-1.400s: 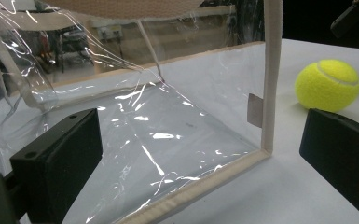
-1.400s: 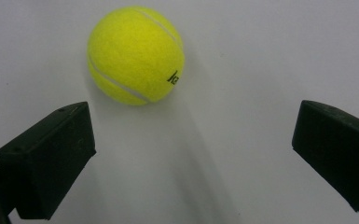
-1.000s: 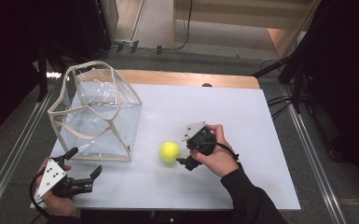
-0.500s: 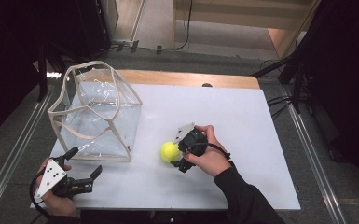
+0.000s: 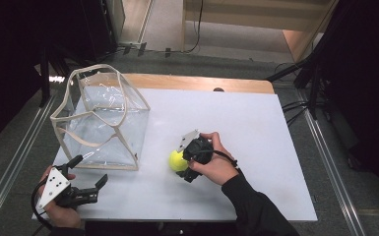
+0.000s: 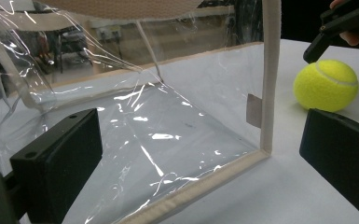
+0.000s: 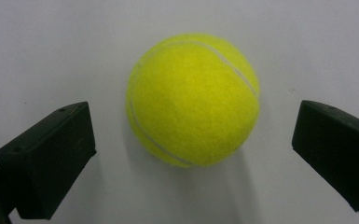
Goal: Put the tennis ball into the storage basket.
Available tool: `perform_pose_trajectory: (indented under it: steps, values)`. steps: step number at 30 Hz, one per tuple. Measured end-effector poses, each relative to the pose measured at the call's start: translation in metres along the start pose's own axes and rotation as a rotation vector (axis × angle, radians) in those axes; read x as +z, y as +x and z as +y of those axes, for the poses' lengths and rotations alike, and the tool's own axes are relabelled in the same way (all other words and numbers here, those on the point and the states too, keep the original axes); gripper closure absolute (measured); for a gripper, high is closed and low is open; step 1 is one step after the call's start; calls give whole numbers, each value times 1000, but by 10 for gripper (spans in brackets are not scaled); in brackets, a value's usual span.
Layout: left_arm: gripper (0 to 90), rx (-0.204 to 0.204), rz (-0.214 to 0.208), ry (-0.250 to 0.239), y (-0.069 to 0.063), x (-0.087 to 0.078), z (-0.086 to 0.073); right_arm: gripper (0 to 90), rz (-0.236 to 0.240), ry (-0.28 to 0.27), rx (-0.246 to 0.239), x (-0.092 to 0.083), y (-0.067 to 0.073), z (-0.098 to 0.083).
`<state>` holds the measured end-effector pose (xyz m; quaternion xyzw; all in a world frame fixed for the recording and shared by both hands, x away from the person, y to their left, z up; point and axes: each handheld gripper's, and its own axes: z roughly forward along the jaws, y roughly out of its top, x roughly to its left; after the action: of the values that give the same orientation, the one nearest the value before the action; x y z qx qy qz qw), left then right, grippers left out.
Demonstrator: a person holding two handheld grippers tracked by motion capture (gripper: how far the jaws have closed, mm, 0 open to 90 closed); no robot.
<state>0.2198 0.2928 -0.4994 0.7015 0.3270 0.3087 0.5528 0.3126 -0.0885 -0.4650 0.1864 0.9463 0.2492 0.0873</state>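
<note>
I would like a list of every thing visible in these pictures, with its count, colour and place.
tennis ball: one, yellow-green, on the table centre, between the right gripper's open jaws, untouched.
clear bag: one, transparent with beige trim, standing open at the table's left side.
table: one, white top with a wooden far edge.
left gripper: one, black with a grey plate, open, near the table's front left corner, facing the bag.
right gripper: one, black, open, around the ball.
hands: two, one holding each gripper; dark sleeve on the right arm.
</note>
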Motion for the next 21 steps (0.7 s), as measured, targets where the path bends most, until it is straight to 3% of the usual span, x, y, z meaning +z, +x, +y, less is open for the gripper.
perform_pose_trajectory:
  steps: [21]
  values:
    - [0,3,-3,1,0,0,0,0,34,56,4,20,0,11]
